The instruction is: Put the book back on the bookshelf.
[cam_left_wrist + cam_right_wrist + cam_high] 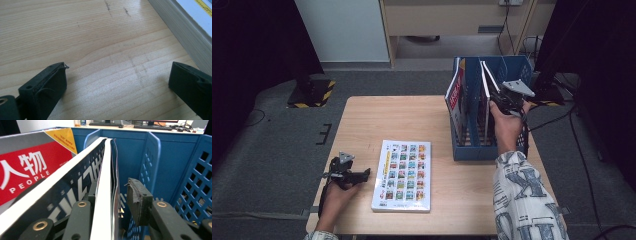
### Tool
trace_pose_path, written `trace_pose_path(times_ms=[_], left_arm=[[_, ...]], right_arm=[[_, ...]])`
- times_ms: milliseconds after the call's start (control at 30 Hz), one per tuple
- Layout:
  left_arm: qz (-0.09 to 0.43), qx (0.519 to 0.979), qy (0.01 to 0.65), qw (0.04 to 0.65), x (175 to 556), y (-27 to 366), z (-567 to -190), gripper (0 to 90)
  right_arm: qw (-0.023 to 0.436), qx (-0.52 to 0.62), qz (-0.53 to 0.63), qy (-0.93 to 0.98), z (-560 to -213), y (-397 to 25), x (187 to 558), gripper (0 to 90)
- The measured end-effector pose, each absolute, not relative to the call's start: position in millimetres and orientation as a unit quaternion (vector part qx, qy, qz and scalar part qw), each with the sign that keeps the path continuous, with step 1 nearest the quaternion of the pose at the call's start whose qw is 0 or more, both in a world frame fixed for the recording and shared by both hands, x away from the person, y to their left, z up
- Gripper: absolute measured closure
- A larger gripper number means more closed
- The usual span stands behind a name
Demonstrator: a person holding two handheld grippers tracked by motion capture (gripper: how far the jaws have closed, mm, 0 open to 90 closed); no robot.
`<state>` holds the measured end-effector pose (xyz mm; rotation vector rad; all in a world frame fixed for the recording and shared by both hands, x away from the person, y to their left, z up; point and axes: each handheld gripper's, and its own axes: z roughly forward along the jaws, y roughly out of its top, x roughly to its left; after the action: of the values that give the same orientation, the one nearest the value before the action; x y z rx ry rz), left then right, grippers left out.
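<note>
A blue file rack [472, 150] stands at the table's right side with a red magazine [455, 97] in its left slot and white-edged magazines [486, 95] in the middle. My right gripper [503, 101] reaches into the rack from above. In the right gripper view its jaws [112, 185] straddle a thin white-edged magazine [103, 170]. The left jaw lies against it and the right jaw stands a little apart. A picture book [402, 175] lies flat mid-table. My left gripper [362, 175] rests open just left of it, with bare wood between its jaws [117, 75].
The book's page edge [185, 27] runs close to my left gripper's right jaw. The rack's perforated blue dividers [155, 157] rise to the right of the right gripper. The red "People" magazine [27, 170] leans at the left. The light wooden table [377, 120] stands on grey floor.
</note>
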<state>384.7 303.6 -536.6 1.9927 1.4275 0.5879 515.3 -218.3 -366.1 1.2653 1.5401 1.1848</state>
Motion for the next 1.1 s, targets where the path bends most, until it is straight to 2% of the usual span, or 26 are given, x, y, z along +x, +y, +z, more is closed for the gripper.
trace_pose_path(times_ms=[767,867,1100], left_arm=[[0.221,0.753,0.538,0.306,384.9,303.3,-536.7,0.7],[0.221,0.753,0.538,0.306,384.9,303.3,-536.7,0.7],[0.221,0.753,0.538,0.306,384.9,303.3,-536.7,0.7]], right_arm=[[0.393,0.495,0.474,0.614,-369.6,-228.4,480.2,71.0],[0.390,0.491,0.474,0.617,-369.3,-229.1,477.3,76.0],[0.403,0.488,0.459,0.623,-367.4,-228.0,475.3,80.9]])
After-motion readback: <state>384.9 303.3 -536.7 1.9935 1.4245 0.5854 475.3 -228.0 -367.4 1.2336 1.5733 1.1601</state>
